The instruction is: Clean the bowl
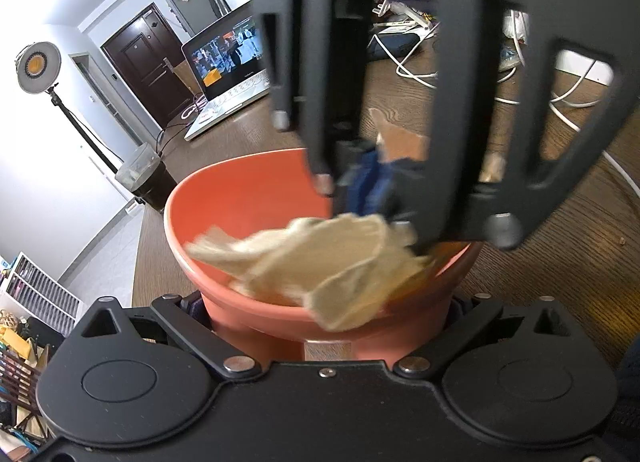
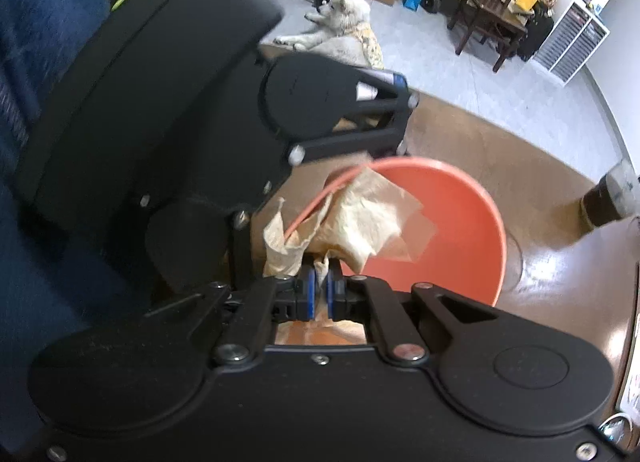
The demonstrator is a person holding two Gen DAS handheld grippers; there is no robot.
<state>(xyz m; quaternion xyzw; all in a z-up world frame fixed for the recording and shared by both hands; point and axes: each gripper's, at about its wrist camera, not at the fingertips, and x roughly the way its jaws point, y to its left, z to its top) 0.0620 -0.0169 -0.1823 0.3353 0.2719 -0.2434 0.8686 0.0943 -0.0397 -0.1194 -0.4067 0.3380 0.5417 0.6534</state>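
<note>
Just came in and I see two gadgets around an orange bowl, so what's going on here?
A person is wiping out the orange bowl with two hand-held grippers. The left gripper clasps the bowl's outside to steady it on the wooden table. The right gripper is shut on a crumpled beige paper towel, which lies over the near rim and hangs into the bowl. A white dog lies on the floor beyond.

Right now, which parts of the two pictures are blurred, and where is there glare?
Left wrist view: the cloth is motion-blurred, the bowl rim fairly sharp, and the lamp glows bright. Right wrist view: the cloth edges and the left gripper are smeared, and window light glares on the table.
</note>
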